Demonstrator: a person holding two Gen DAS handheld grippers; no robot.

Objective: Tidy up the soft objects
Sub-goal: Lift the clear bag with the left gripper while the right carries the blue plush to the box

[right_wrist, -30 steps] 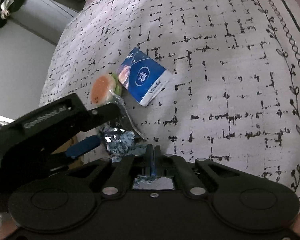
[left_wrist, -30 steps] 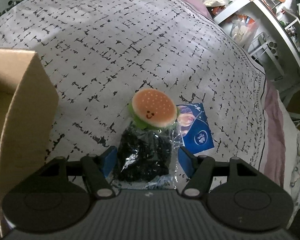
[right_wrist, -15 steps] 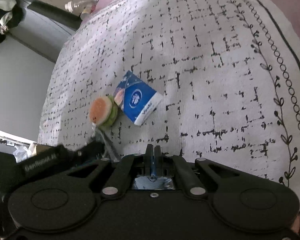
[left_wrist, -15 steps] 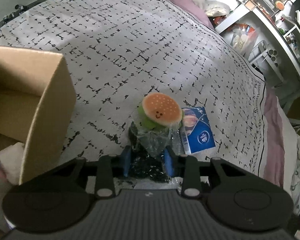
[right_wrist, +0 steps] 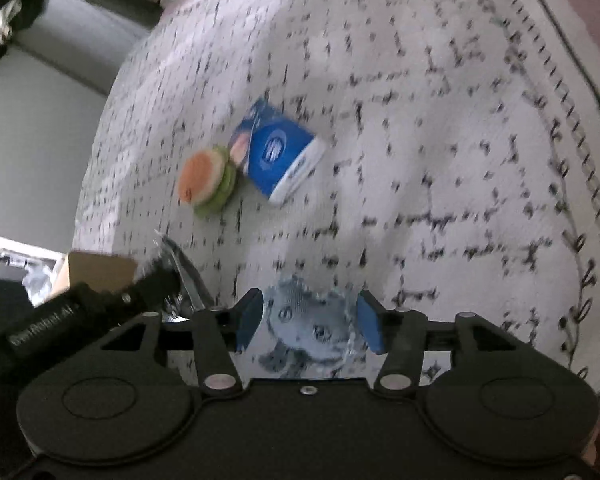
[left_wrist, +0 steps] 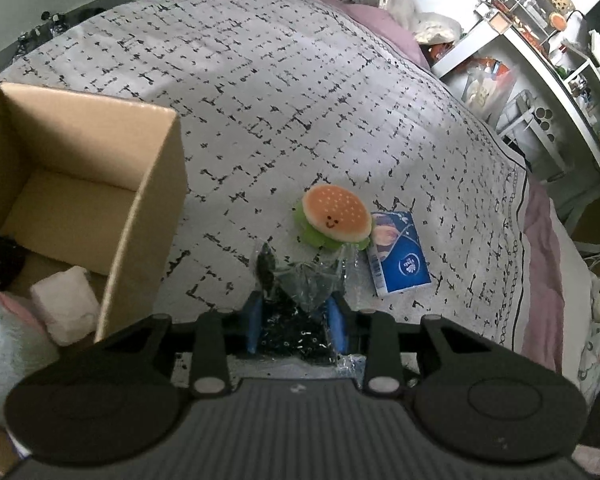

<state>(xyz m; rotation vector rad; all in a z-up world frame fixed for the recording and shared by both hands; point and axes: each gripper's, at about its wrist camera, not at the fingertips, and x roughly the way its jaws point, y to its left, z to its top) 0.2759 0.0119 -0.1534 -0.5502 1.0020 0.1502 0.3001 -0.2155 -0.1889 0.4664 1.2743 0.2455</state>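
Observation:
My left gripper [left_wrist: 296,322] is shut on a clear plastic bag of black fabric [left_wrist: 294,312] and holds it above the bed. A burger plush [left_wrist: 334,220] and a blue tissue pack [left_wrist: 400,258] lie on the patterned bedspread just beyond it. They also show in the right wrist view: the burger plush [right_wrist: 206,186] and the tissue pack [right_wrist: 282,156]. My right gripper [right_wrist: 310,322] is open over a pale blue item with a cat face [right_wrist: 312,328] that lies between its fingers. The left gripper's body [right_wrist: 96,312] shows at the lower left there.
An open cardboard box [left_wrist: 140,200] stands at the left, with white and grey soft items [left_wrist: 64,306] inside. The bedspread [left_wrist: 300,100] stretches far ahead. Cluttered white shelves [left_wrist: 540,64] stand past the bed's right edge.
My left gripper closed on the black bag and lifted it back toward the box. My right gripper opened from shut, and the cat-face item now lies between its fingers.

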